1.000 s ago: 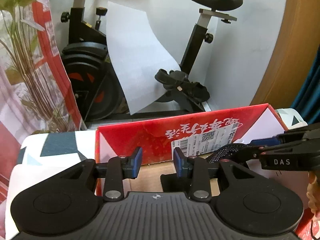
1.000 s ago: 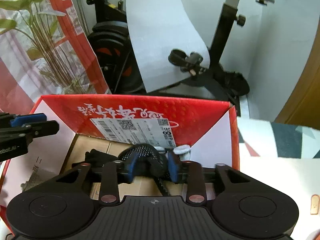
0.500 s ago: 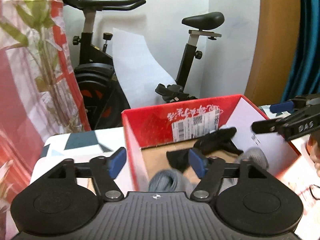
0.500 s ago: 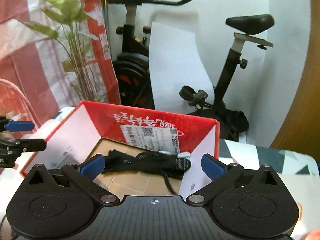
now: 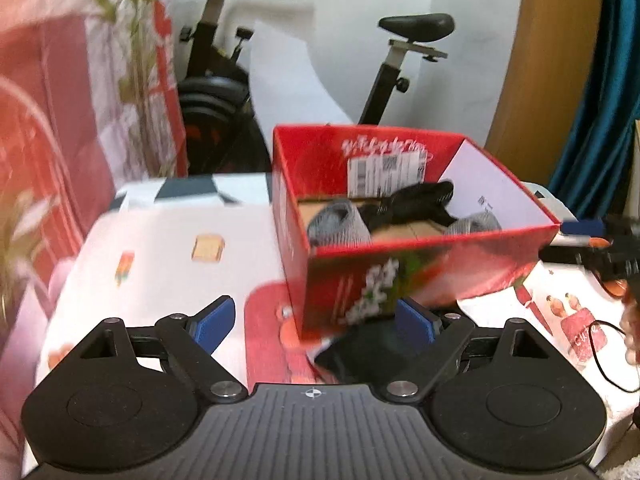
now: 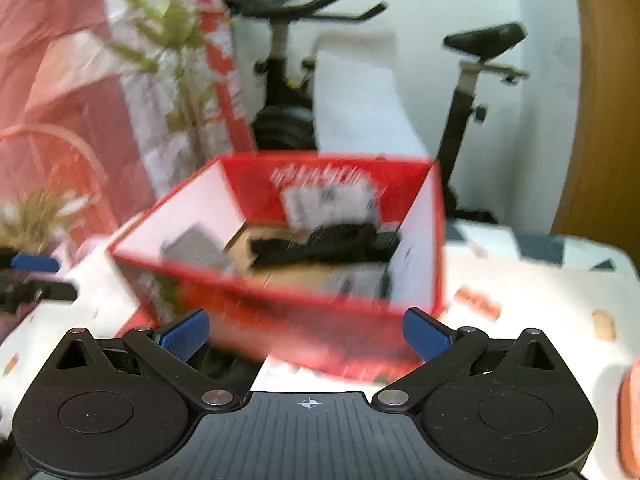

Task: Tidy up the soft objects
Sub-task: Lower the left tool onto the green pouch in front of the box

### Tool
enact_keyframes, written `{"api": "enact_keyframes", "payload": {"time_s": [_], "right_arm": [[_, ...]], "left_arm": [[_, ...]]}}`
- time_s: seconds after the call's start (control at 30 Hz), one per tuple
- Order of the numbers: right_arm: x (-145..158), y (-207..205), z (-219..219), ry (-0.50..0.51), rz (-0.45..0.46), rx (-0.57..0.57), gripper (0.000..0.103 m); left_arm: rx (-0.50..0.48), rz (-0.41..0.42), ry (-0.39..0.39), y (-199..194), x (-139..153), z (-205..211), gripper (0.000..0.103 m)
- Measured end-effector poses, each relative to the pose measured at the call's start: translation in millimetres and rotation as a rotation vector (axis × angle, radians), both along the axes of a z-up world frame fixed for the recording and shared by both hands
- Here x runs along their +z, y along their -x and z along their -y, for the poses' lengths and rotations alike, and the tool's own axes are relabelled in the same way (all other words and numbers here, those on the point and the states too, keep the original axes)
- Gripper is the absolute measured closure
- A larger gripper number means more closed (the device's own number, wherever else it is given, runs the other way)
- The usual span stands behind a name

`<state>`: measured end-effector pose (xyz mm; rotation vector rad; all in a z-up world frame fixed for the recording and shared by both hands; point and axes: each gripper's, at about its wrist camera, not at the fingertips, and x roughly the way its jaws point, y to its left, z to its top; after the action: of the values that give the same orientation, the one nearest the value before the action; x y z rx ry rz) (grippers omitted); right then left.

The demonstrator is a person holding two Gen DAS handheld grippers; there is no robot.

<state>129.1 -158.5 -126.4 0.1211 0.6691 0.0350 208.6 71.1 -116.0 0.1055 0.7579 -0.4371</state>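
Red box [image 5: 420, 276] holds grey socks [image 5: 338, 226], black item [image 5: 416, 200] | left tool [image 5: 314, 318], right tool [image 6: 306, 332]: we find both spread wide, empty; left's jaws have just been opening | dark cloth [image 5: 360, 350] outside awaits sorting

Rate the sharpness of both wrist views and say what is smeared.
Left wrist: mild motion blur, the red box front is smeared, the grey items inside readable. Right wrist: heavy blur, box and contents streaked; only the open right claw is crisp.
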Motion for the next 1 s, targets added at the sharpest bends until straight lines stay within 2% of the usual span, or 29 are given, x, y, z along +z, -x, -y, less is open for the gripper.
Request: {"api": "enact_keyframes", "payload": {"time_s": [0.17, 0.23, 0.37, 0.47, 0.73, 0.8, 0.87, 1.0], "right_arm": [[-13, 17, -18, -0.003, -0.018, 0.047, 0.0], [-17, 23, -24, -0.018, -0.021, 0.051, 0.0], [-29, 25, -38, -0.037, -0.045, 0.068, 0.001], [-33, 27, -47, -0.03, -0.039, 0.093, 0.001], [-38, 20, -68, -0.012, -0.066, 0.18, 0.01], [-40, 19, -69, -0.008, -0.077, 0.195, 0.019], [-41, 18, -71, -0.01, -0.083, 0.206, 0.023], [-40, 18, -74, -0.022, -0.084, 0.244, 0.033]], "left_arm": [[0.017, -0.031, 0.058, 19, -12, -1, 0.015], [0.007, -0.038, 0.081, 26, -16, 1, 0.019], [-0.034, -0.094, 0.096, 37, -27, 8, 0.045], [-0.051, -0.135, 0.101, 42, -38, 10, 0.055], [-0.04, -0.245, 0.214, 44, -60, -1, 0.056], [-0.045, -0.262, 0.233, 43, -64, -3, 0.056], [-0.043, -0.285, 0.256, 41, -68, -5, 0.056], [-0.017, -0.39, 0.359, 31, -82, -11, 0.056]]}}
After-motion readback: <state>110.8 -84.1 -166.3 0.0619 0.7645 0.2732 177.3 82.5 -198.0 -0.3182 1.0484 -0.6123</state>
